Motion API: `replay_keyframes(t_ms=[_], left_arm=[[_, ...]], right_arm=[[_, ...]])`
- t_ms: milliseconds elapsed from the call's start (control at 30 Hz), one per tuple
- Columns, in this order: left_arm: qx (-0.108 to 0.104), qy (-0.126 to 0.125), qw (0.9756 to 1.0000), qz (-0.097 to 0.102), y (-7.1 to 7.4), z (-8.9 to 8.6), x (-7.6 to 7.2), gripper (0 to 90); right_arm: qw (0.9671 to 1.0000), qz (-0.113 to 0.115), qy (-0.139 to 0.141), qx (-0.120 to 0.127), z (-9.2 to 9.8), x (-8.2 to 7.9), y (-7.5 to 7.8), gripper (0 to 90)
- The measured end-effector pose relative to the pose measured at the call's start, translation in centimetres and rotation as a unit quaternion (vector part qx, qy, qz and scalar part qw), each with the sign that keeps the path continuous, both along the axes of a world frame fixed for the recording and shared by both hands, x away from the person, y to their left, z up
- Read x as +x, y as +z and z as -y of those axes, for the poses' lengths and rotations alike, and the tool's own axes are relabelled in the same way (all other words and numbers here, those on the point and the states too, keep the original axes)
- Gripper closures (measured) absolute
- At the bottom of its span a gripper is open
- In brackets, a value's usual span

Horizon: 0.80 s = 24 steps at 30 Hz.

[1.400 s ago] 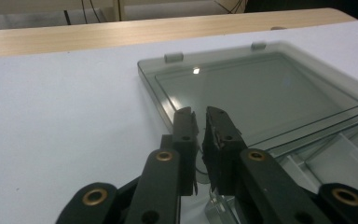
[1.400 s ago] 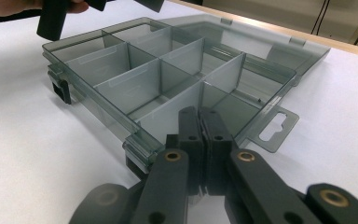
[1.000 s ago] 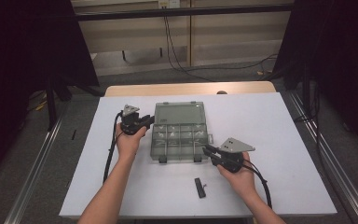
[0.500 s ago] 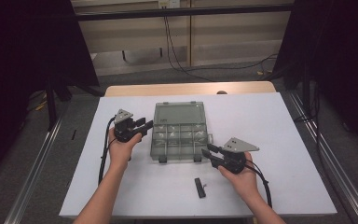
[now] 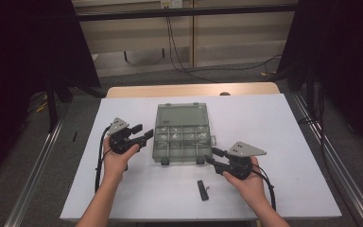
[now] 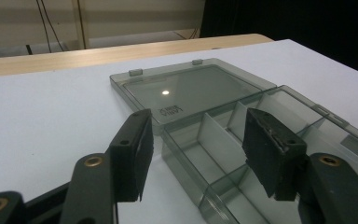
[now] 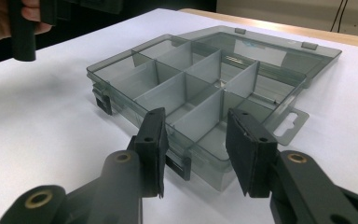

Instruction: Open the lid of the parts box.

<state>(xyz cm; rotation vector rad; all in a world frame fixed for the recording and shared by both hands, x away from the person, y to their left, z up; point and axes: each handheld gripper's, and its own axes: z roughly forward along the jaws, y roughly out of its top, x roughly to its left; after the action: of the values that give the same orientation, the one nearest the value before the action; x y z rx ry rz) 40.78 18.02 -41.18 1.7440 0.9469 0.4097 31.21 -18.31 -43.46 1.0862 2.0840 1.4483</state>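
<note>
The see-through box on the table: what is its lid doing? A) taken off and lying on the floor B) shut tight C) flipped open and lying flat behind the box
C: the lid lies flat on the table behind the box, joined at the hinges, so the divided compartments are uncovered.

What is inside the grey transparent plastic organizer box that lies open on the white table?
The grey transparent plastic organizer box holds only divider walls; the compartments that can be seen look empty. The near wall and the black jaws cover part of the nearest compartments.
</note>
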Motion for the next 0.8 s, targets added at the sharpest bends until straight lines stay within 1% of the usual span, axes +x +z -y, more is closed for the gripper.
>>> replay_keyframes(t_ms=[67,133,167,200,233,300,367,433,500,567,633,700,767,800], left_arm=[[0.001,-0.001,1.0000,0.008,0.1,-0.2,-0.4,40.3],[-0.001,-0.001,0.9999,0.010,0.0,-0.5,-0.8,38.5],[-0.003,-0.001,1.0000,0.006,0.0,-0.6,-0.9,37.4],[-0.005,-0.002,1.0000,0.007,0.0,-0.8,-1.1,36.0],[-0.006,0.002,1.0000,0.007,0.0,-0.9,-1.3,35.2],[-0.009,0.003,0.9999,0.013,0.0,-1.2,-1.6,34.8],[-0.005,0.003,0.9998,0.018,-0.1,-1.4,-2.0,33.7],[-0.001,-0.001,0.9999,0.017,-0.1,-1.7,-2.3,32.8],[-0.006,-0.002,0.9998,0.017,-0.2,-1.9,-2.6,30.8],[-0.005,-0.005,0.9998,0.019,-0.3,-2.1,-2.8,30.1],[-0.001,-0.006,0.9997,0.022,-0.3,-2.2,-3.1,27.0],[-0.008,-0.008,0.9997,0.020,-0.3,-2.4,-3.4,24.7],[-0.010,-0.007,0.9998,0.016,-0.5,-2.7,-3.6,21.9],[-0.010,-0.007,0.9998,0.017,-0.6,-2.8,-3.7,21.0]], right_arm=[[1.0000,0.001,0.000,0.000,0.1,-0.1,0.1,56.6],[1.0000,-0.001,-0.001,0.000,0.3,-0.2,0.1,54.6],[1.0000,-0.001,0.000,-0.001,0.3,-0.3,0.1,54.6],[1.0000,-0.002,0.001,-0.001,0.3,-0.3,0.1,54.1],[1.0000,-0.003,0.001,-0.001,0.3,-0.4,0.1,53.5],[1.0000,-0.005,0.004,-0.001,0.4,-0.5,0.1,52.3],[1.0000,-0.004,0.004,0.001,0.4,-0.6,0.2,51.6],[1.0000,-0.005,0.005,0.002,0.4,-0.6,0.2,49.6],[1.0000,-0.009,0.002,0.001,0.4,-0.7,0.2,45.7],[0.9999,-0.011,0.001,0.003,0.5,-0.8,0.3,44.0],[0.9999,-0.013,-0.002,0.002,0.6,-0.8,0.3,41.1],[0.9999,-0.014,-0.002,0.004,0.5,-0.9,0.3,40.9],[0.9999,-0.015,0.001,0.003,0.5,-1.1,0.2,40.1],[0.9999,-0.015,0.003,-0.001,0.5,-1.1,0.2,39.9]])
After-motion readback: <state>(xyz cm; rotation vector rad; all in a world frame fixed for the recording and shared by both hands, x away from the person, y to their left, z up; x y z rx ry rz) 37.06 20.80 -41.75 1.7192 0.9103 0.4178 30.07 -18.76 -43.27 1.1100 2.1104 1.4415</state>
